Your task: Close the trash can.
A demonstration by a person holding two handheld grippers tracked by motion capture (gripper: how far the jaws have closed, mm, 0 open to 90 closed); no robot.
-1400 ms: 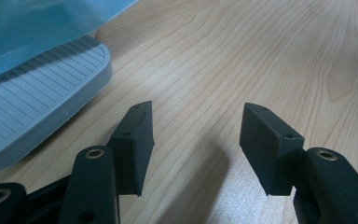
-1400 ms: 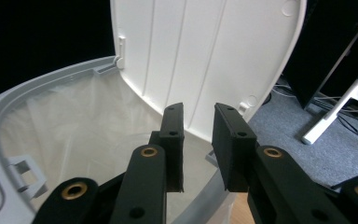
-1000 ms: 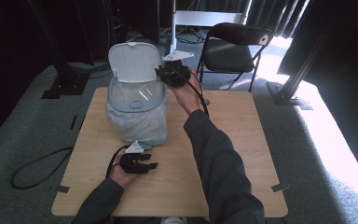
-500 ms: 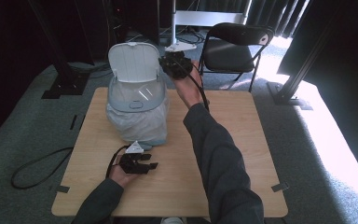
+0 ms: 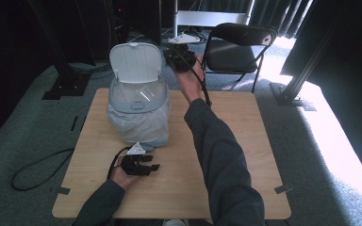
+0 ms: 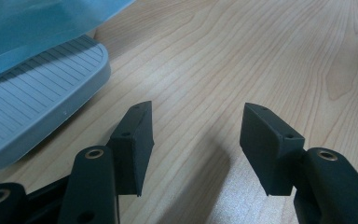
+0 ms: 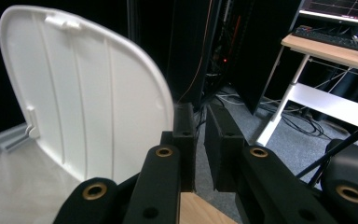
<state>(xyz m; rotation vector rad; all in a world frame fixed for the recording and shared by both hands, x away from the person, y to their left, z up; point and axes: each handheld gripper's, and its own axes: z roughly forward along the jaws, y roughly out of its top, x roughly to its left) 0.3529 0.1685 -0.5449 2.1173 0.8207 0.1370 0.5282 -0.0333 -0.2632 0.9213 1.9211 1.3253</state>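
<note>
A pale grey pedal bin lined with a clear bag stands at the back left of the wooden table. Its white lid is tilted up and open. My right gripper hovers in the air just right of the lid's top edge. In the right gripper view its jaws stand almost together, with nothing between them and the lid close on their left. My left gripper rests low on the table in front of the bin, open and empty, beside the ribbed foot pedal.
A black folding chair stands behind the table's far edge. A cable loops on the carpet at the left. A white desk with a keyboard and dark racks are farther back.
My right gripper has risen a little beside the open lid. The left gripper and the bin have stayed put.
</note>
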